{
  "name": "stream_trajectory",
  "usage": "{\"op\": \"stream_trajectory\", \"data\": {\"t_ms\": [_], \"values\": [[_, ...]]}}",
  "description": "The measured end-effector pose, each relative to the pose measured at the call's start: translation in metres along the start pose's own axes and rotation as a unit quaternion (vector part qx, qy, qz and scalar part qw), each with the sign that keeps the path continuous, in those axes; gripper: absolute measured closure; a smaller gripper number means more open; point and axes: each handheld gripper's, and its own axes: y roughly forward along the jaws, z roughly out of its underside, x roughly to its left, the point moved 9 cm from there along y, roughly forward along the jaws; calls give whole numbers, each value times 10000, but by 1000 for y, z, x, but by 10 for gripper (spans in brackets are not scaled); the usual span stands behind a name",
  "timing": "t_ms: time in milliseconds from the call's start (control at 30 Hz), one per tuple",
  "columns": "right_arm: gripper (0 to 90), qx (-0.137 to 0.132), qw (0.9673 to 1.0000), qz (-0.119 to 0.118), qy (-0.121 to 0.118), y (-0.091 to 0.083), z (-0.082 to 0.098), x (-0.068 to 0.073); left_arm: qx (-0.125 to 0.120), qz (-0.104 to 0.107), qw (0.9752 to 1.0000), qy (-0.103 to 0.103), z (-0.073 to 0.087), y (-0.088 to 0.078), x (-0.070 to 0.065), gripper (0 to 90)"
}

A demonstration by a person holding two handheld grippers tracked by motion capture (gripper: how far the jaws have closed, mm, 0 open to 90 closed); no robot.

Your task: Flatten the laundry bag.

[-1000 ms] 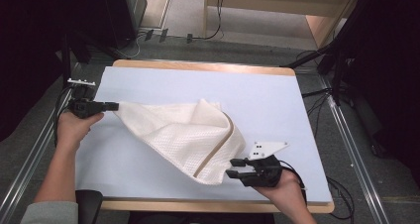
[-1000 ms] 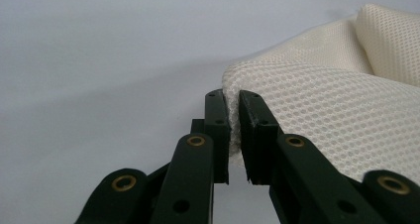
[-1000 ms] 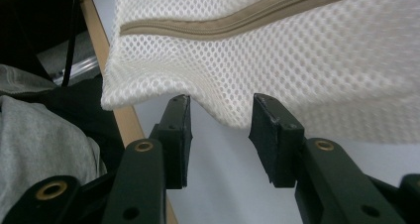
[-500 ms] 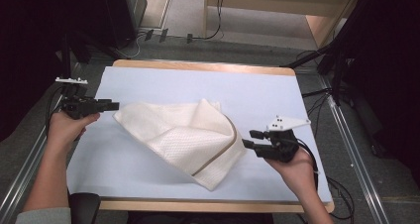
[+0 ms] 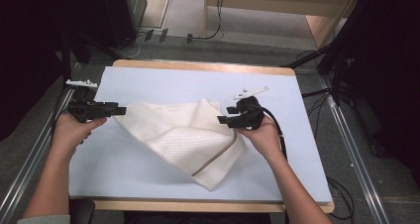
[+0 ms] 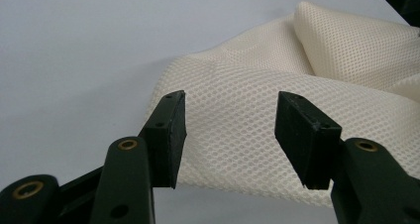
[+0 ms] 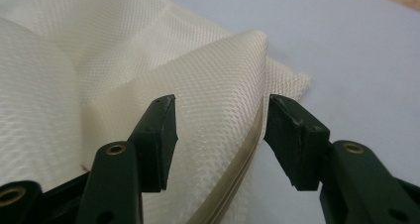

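Both hand-held grippers are standing with jaws apart and holding nothing, the right hand-held gripper (image 5: 224, 119) having just been opening at the cream mesh cloth's (image 5: 183, 135) right fold, the left hand-held gripper (image 5: 120, 110) facing its left corner, cloth lying crumpled mid-table (image 5: 198, 83).

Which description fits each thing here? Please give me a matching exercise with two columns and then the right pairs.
Things:
1. left tool
2. right tool
3. cream mesh cloth
4. tan stripe

Descriptions:
a. runs along one edge of the cloth, toward the near right corner
b. lies crumpled and folded on the pale blue table cover
c. open, at the cloth's left corner
d. open, at the cloth's right side, with a white plate on top

Pairs: 1-c, 2-d, 3-b, 4-a
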Motion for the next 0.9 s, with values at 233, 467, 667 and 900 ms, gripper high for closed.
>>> {"op": "stream_trajectory", "data": {"t_ms": [233,467,667,900], "values": [[707,544,9973,-420,255,18,21,4,51,-6,9999,96,1,1,-10,463],[779,528,9978,-379,160,-4,36,21,-10,41,9995,317,-5,-1,-29,463],[791,425,9982,-408,67,-29,52,45,-5,113,9985,543,-14,7,-48,463],[803,362,9983,-459,-85,-36,67,74,187,206,9962,820,-19,26,-68,461]]}}
